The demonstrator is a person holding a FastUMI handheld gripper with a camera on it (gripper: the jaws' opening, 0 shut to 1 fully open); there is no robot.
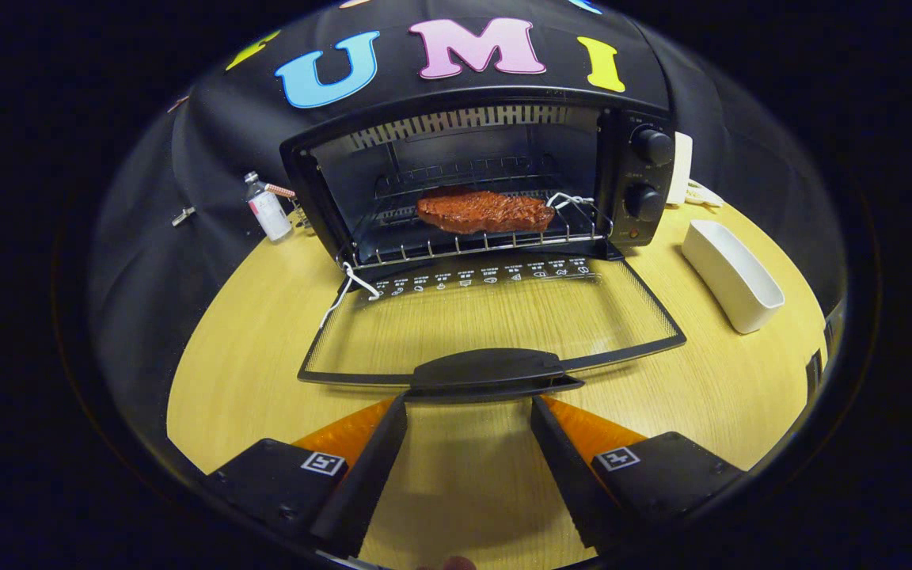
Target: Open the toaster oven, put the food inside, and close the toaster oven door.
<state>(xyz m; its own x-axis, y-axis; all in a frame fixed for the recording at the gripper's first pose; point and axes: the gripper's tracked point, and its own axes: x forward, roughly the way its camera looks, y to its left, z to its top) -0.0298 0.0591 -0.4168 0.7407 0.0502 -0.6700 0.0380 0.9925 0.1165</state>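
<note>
We find the toaster oven [495, 178] at the far edge of the surface [266, 348], its door [495, 332] folded flat toward us. The food [485, 210] (a brown steak-like piece) lies on the wire rack [472, 237] inside, well beyond the fingers. The hand-held gripper [468, 405] stands open, gripping nothing, fingertips just short of the door handle [492, 370]. A white dish [731, 273] sits near the right edge.
</note>
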